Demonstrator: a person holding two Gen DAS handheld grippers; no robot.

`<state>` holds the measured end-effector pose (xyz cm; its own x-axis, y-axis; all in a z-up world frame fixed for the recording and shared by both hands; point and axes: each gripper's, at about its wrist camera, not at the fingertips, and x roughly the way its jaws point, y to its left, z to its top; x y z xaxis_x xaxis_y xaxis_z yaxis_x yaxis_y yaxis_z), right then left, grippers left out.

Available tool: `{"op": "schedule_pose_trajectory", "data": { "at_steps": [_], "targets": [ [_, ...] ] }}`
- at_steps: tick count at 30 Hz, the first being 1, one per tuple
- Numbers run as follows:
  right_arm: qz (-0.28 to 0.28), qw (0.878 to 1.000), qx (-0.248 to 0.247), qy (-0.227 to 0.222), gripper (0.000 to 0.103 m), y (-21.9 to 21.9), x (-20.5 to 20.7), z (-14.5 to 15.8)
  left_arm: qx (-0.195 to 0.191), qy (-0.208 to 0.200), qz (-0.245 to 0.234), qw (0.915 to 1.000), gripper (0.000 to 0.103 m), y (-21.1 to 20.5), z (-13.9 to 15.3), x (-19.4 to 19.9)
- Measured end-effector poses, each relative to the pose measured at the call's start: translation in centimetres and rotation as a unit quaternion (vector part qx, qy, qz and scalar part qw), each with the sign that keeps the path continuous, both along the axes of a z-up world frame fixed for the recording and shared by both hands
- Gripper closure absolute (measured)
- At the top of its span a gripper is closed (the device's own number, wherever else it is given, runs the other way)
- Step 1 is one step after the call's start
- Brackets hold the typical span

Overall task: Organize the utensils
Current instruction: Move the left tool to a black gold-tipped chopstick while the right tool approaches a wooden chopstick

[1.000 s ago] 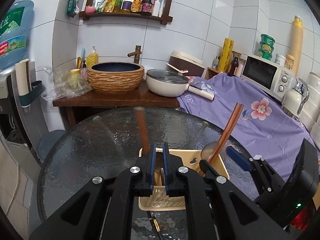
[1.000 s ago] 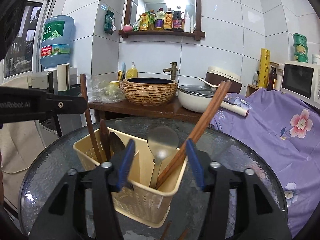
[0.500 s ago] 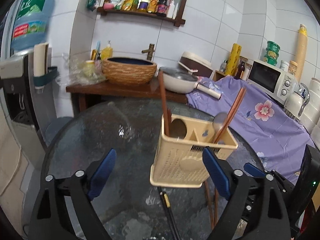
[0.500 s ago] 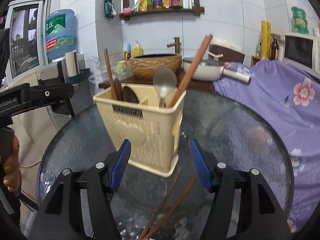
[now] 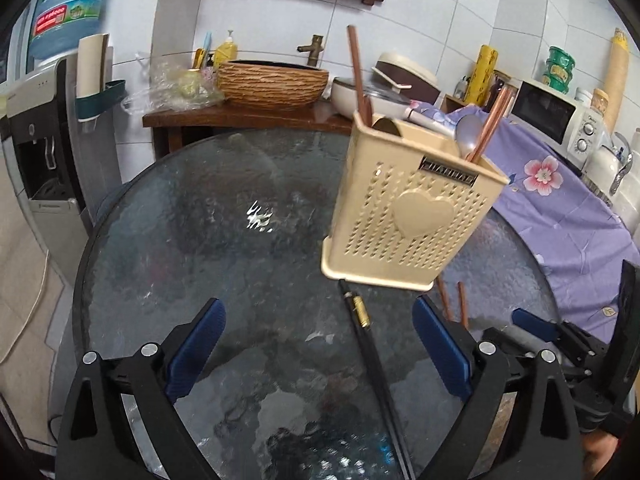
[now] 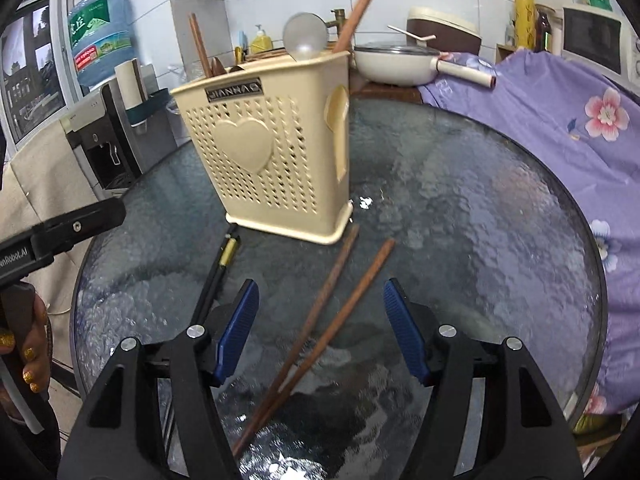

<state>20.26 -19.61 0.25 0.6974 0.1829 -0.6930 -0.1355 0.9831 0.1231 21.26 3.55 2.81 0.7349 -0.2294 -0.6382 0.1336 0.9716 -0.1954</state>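
Both tools are spread apart and hold nothing: left tool (image 5: 316,344), right tool (image 6: 320,328). Beige utensil holder (image 6: 272,160) stands upright on the glass bench (image 6: 460,200); 2 brown chopsticks (image 6: 320,328) lie before it, between the right tool's fingers.

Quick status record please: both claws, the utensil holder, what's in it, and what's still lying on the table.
left claw: open, empty, above the table
right claw: open, empty, astride the wooden chopsticks
holder: beige, perforated, upright on the glass table
in holder: metal spoon, wooden utensils
loose on table: two wooden chopsticks, black chopsticks with gold band
remaining: loose chopsticks not yet in holder
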Motion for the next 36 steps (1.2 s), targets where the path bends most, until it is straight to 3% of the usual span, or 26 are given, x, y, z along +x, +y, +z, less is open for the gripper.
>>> {"op": "schedule_pose_trajectory", "data": {
  "at_steps": [6, 11, 20, 36],
  "targets": [
    [-0.009, 1.000, -0.005, 0.028, 0.038, -0.7, 0.0, -1.2, 0.019, 0.024, -0.004, 0.9995, 0.013, -0.4, -1.8, -0.3],
    [-0.017, 0.999, -0.009, 0.047, 0.040, -0.8, 0.5, -2.2, 0.028, 0.041, -0.021, 0.9985, 0.028, -1.3, -2.8, -0.2],
    [-0.031, 0.997, 0.003, 0.071, 0.056, -1.6, 2.1, -3.2, 0.055, 0.061, -0.047, 0.9955, 0.043, -3.8, -4.6, 0.3],
    [-0.029, 0.996, -0.015, 0.078, 0.059, -0.6, 4.2, -3.5, 0.070, 0.079, -0.060, 0.9926, 0.051, -5.6, -6.1, 1.7]
  ]
}}
